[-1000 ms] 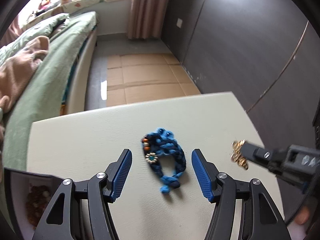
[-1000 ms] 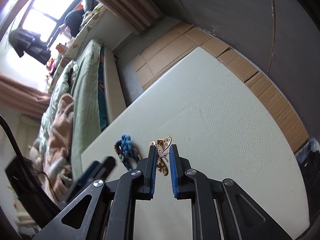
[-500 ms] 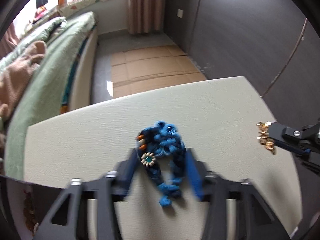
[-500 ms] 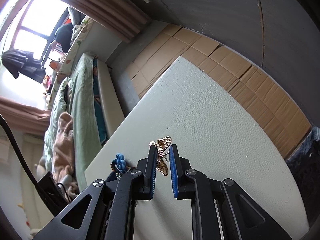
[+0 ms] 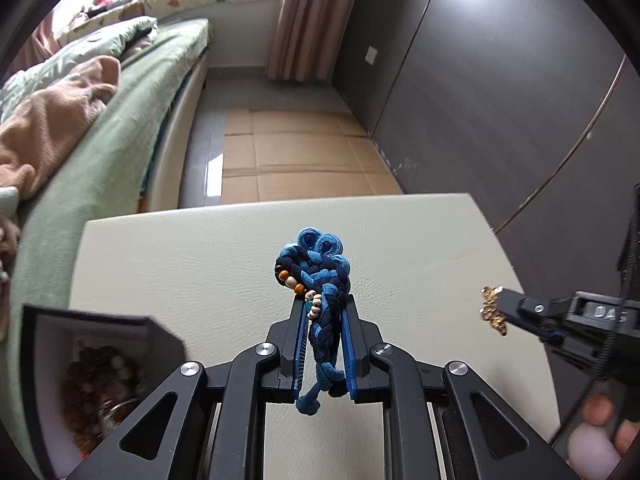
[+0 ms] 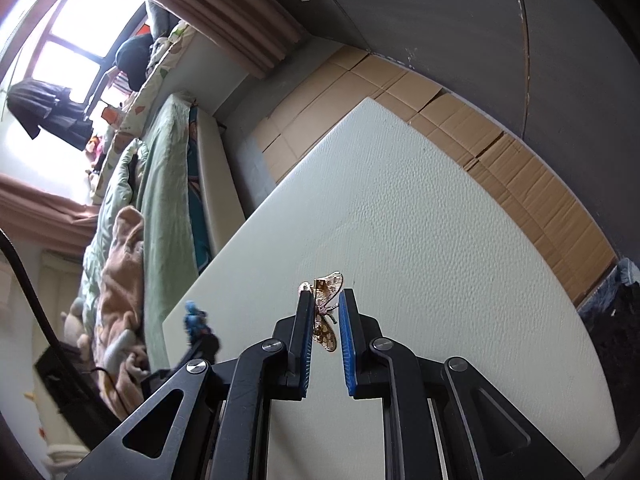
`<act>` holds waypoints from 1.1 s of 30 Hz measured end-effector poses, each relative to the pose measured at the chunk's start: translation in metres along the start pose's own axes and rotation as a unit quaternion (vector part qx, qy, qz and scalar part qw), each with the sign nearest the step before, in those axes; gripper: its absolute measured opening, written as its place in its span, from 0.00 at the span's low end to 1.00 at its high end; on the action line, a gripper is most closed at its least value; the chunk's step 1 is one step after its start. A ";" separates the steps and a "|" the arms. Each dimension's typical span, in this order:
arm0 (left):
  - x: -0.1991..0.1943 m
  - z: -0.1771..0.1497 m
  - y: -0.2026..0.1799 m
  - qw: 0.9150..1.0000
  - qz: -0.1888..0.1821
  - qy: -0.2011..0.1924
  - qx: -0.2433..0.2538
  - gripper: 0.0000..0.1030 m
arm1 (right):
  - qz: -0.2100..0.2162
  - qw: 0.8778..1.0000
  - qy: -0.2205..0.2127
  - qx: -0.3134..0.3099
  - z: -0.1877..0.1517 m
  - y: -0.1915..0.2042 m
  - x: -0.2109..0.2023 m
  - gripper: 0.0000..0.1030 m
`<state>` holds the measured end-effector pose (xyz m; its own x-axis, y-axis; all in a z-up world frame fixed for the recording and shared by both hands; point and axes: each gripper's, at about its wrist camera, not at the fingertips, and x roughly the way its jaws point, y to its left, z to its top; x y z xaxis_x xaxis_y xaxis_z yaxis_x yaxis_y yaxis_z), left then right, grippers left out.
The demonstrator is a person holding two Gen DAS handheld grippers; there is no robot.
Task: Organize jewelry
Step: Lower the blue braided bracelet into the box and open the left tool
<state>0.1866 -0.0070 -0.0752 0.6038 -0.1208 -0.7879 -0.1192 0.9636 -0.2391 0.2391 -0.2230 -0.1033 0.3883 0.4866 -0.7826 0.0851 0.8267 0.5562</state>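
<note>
Item: left gripper (image 5: 325,312). Jaws closing, blue pads pressed on the bracelet (image 5: 316,280) between them. The blue braid, with orange and cream beads, stands up out of the pads; its knotted tail hangs below them, over the table (image 5: 200,264).

Item: right gripper (image 6: 325,312). Clenched on a gold butterfly brooch (image 6: 327,304), one wing standing above the pad tips, the other between the pads. In the left view the same brooch (image 5: 493,310) shows at the tip of that gripper (image 5: 502,312), held over the table's right side.

Item: table. Pale, grained top. Far edge straight, with a rounded right corner; cardboard (image 5: 304,160) covers the floor beyond it. The top around both grippers is bare and wide.

Item: box (image 5: 48,360). Dark, pale-lined, at the table's near left corner. Brown beads lie inside, blurred. It stands just left of the left gripper's arm.

Item: surroundings. Bed (image 5: 120,128) with green cover runs along the left, a strip of floor between it and the cardboard. Dark wall (image 5: 500,100) on the right, close to the table's right edge. A person's fingers (image 5: 600,432) show at the lower right, on the right gripper's handle.
</note>
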 end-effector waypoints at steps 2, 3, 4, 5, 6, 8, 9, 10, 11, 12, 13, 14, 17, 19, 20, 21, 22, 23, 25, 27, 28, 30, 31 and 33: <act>-0.010 -0.003 0.002 1.000 0.000 -0.008 -0.002 0.16 | 0.000 1.000 0.000 -0.005 -0.003 0.002 -0.001 0.14; -0.016 -0.005 0.003 1.000 -0.001 -0.012 -0.002 0.16 | 0.002 1.000 0.000 -0.007 -0.004 0.002 -0.002 0.14; -0.019 -0.006 0.004 1.000 -0.001 -0.014 -0.002 0.16 | 0.004 1.000 -0.001 -0.009 -0.006 0.002 -0.003 0.14; -0.023 -0.006 0.005 1.000 -0.002 -0.017 -0.002 0.16 | 0.008 1.000 -0.002 -0.013 -0.007 0.004 -0.004 0.14; -0.027 -0.007 0.006 1.000 -0.003 -0.020 -0.003 0.16 | 0.013 1.000 -0.005 -0.017 -0.008 0.006 -0.006 0.14; -0.034 -0.008 0.009 1.000 -0.004 -0.026 -0.005 0.16 | 0.020 0.999 -0.010 -0.028 -0.012 0.011 -0.009 0.14; -0.038 -0.009 0.010 1.000 -0.004 -0.029 -0.006 0.16 | 0.022 0.999 -0.011 -0.032 -0.014 0.013 -0.010 0.14; -0.041 -0.010 0.012 0.999 -0.003 -0.031 -0.008 0.16 | 0.026 0.999 -0.013 -0.036 -0.016 0.015 -0.011 0.14; -0.044 -0.010 0.015 0.999 -0.003 -0.033 -0.010 0.16 | 0.029 0.999 -0.013 -0.040 -0.018 0.018 -0.011 0.14; -0.046 -0.011 0.017 0.999 -0.002 -0.034 -0.011 0.16 | 0.033 0.998 -0.012 -0.044 -0.020 0.020 -0.011 0.14; -0.050 -0.011 0.020 0.999 -0.001 -0.036 -0.014 0.16 | 0.035 0.998 -0.013 -0.047 -0.021 0.023 -0.011 0.14; -0.053 -0.011 0.024 0.999 0.000 -0.038 -0.016 0.16 | 0.037 0.998 -0.013 -0.051 -0.024 0.024 -0.012 0.14; -0.062 -0.012 0.032 0.999 0.003 -0.044 -0.023 0.16 | 0.045 0.997 -0.017 -0.061 -0.029 0.032 -0.013 0.14; -0.068 -0.012 0.040 0.998 0.006 -0.048 -0.029 0.16 | 0.053 0.996 -0.022 -0.068 -0.032 0.037 -0.015 0.14; -0.071 -0.013 0.044 0.998 0.008 -0.050 -0.032 0.16 | 0.055 0.996 -0.023 -0.071 -0.033 0.038 -0.016 0.14; -0.073 -0.013 0.047 0.998 0.009 -0.051 -0.034 0.16 | 0.058 0.995 -0.025 -0.075 -0.034 0.040 -0.017 0.14; -0.076 -0.013 0.051 0.998 0.011 -0.052 -0.038 0.16 | 0.060 0.995 -0.027 -0.078 -0.035 0.043 -0.017 0.14; -0.077 -0.014 0.054 0.998 0.013 -0.053 -0.040 0.16 | 0.062 0.994 -0.028 -0.082 -0.036 0.045 -0.018 0.14; -0.081 -0.014 0.061 0.997 0.016 -0.054 -0.044 0.16 | 0.065 0.993 -0.031 -0.090 -0.039 0.049 -0.019 0.14; -0.083 -0.015 0.065 0.997 0.018 -0.054 -0.045 0.16 | 0.067 0.993 -0.033 -0.096 -0.042 0.053 -0.019 0.14; -0.085 -0.015 0.069 0.997 0.020 -0.053 -0.047 0.16 | 0.069 0.992 -0.034 -0.099 -0.044 0.055 -0.020 0.14; -0.086 -0.016 0.076 0.997 0.023 -0.050 -0.052 0.16 | 0.074 0.991 -0.036 -0.105 -0.047 0.059 -0.020 0.14; -0.086 -0.017 0.080 0.997 0.025 -0.046 -0.058 0.16 | 0.075 0.991 -0.037 -0.109 -0.048 0.060 -0.021 0.14; -0.088 -0.019 0.087 0.997 0.028 -0.044 -0.065 0.16 | 0.074 0.990 -0.037 -0.114 -0.051 0.062 -0.021 0.14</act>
<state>0.1084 0.0831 -0.0374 0.6589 -0.0418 -0.7510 -0.2515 0.9287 -0.2723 0.1892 -0.1675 -0.0668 0.4478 0.5924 -0.6697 -0.1846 0.7941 0.5790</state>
